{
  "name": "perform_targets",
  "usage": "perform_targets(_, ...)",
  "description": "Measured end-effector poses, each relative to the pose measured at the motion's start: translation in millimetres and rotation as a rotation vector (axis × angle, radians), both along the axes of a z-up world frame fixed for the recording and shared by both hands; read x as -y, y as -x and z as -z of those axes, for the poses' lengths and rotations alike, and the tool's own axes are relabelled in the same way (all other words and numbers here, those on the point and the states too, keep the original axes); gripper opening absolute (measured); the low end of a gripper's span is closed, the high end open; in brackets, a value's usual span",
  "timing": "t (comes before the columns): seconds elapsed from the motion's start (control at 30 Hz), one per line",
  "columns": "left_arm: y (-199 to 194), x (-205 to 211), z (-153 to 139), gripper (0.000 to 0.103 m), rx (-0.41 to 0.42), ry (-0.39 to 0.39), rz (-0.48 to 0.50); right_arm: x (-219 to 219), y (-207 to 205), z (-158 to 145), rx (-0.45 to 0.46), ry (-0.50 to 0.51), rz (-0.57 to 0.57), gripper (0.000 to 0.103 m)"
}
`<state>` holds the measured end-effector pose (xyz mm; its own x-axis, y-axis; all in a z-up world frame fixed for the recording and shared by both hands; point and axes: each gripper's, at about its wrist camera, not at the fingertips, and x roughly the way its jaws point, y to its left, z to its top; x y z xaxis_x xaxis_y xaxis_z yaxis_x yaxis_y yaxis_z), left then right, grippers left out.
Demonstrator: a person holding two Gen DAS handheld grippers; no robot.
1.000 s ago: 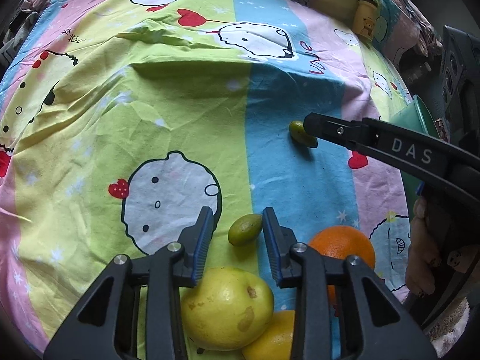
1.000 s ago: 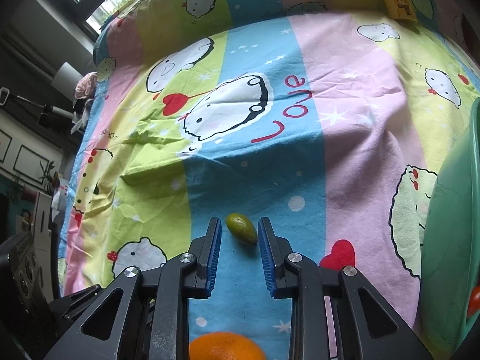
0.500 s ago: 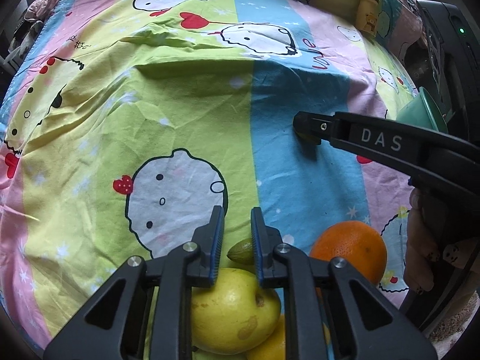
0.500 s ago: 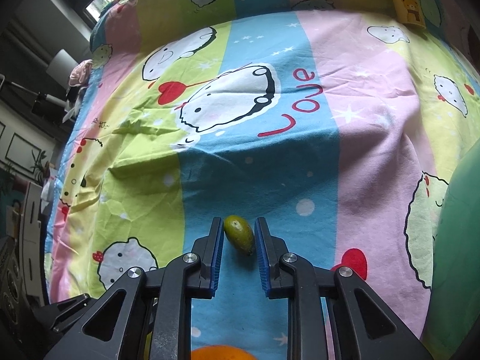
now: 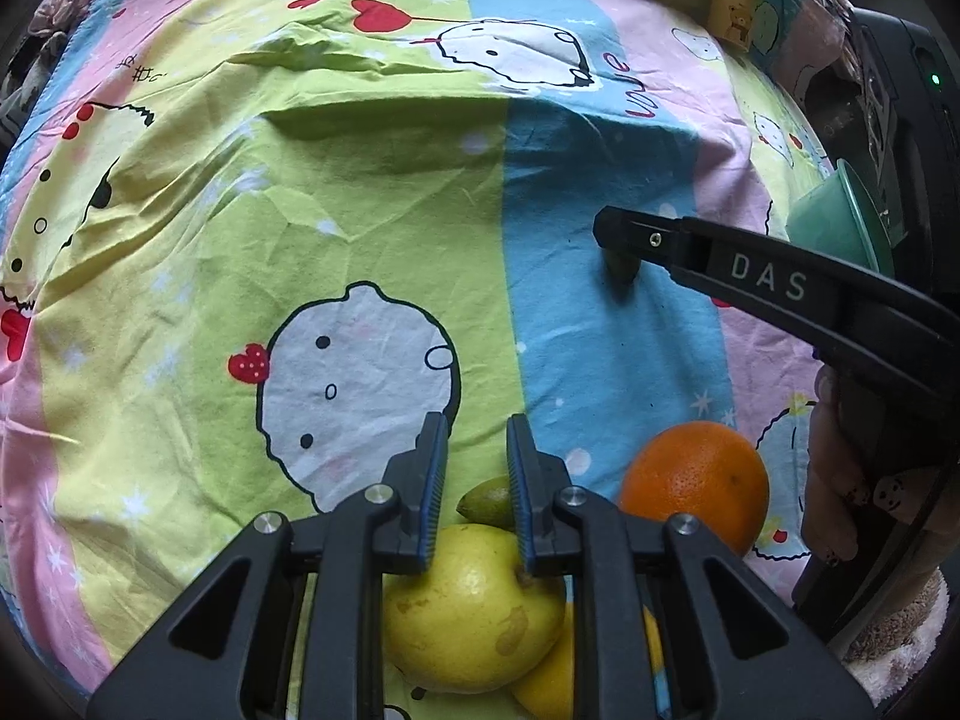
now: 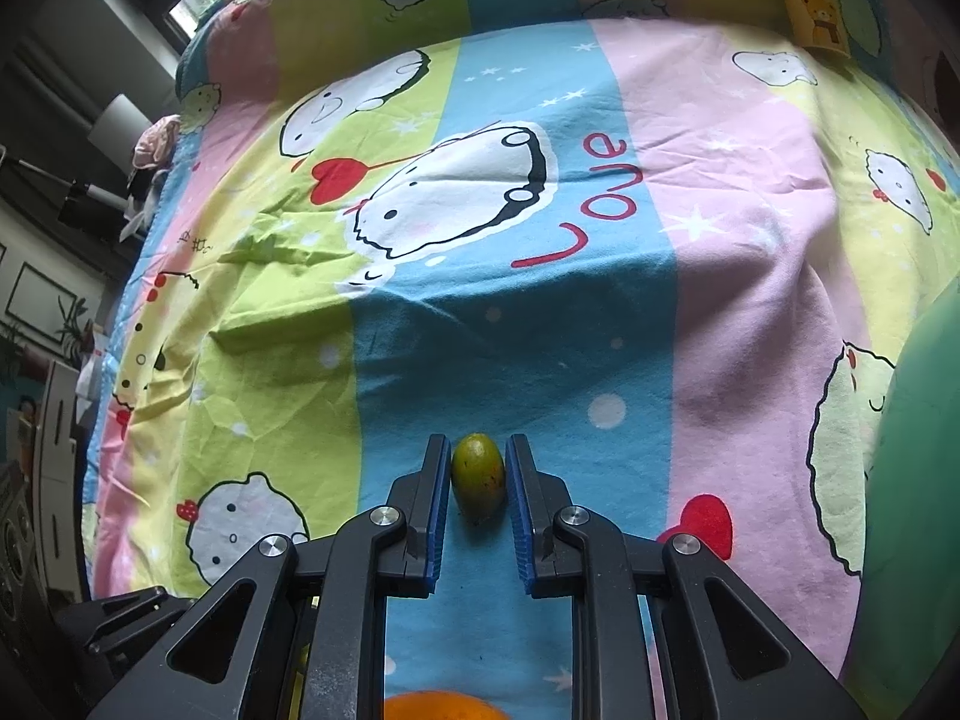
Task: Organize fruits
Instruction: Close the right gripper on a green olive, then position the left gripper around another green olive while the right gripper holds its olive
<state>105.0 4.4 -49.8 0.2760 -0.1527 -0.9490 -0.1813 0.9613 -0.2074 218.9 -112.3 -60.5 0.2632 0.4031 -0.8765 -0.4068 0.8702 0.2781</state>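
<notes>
Your right tongs (image 6: 478,483) are clamped across the waist of a small green fruit (image 6: 477,474) beyond the orange (image 5: 694,486). Your left tongs (image 5: 477,480) pinch a second green fruit (image 5: 487,502) beside that orange. Both fruits are light, firm and smooth-skinned; grip mid-body, gently.

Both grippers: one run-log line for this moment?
left gripper: shut on small green fruit | right gripper: shut on green fruit | orange: untouched
</notes>
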Motion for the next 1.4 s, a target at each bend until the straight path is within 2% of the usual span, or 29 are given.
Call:
perform_targets(0.17,-10.5,13.5,-2.7,0.020,-0.076,-0.048,0.132,13.4,-3.8,-3.7,-0.016,-0.031,0.033,0.020)
perform_targets(0.27,-15.1,18.6,-5.3,0.022,-0.099,-0.091,0.175,20.5,-5.3,-7.9,-0.013,-0.049,0.048,0.020)
perform_targets(0.4,-18.8,23.9,-0.5,0.036,-0.155,-0.103,0.212,24.7,-4.7,-11.4,-0.010,-0.063,0.054,0.020)
perform_targets(0.57,-21.7,31.3,7.9,0.036,-0.194,-0.140,0.246,26.5,-3.5,-14.9,-0.005,-0.075,0.059,0.020)
perform_targets(0.9,-25.3,42.6,14.7,0.036,-0.231,-0.135,0.276,30.0,-2.1,-17.1,-0.006,-0.090,0.066,0.020)
perform_targets(1.07,-16.2,41.2,17.2,0.032,-0.209,-0.149,0.260,30.8,-1.5,-17.2,-0.007,-0.095,0.068,0.020)
perform_targets(1.3,-11.2,51.8,9.0,0.013,-0.145,-0.168,0.243,34.0,-1.9,-19.0,-0.006,-0.107,0.074,0.020)
perform_targets(1.4,-7.8,60.8,8.7,0.012,-0.132,-0.176,0.264,35.6,-2.6,-19.6,-0.006,-0.113,0.078,0.020)
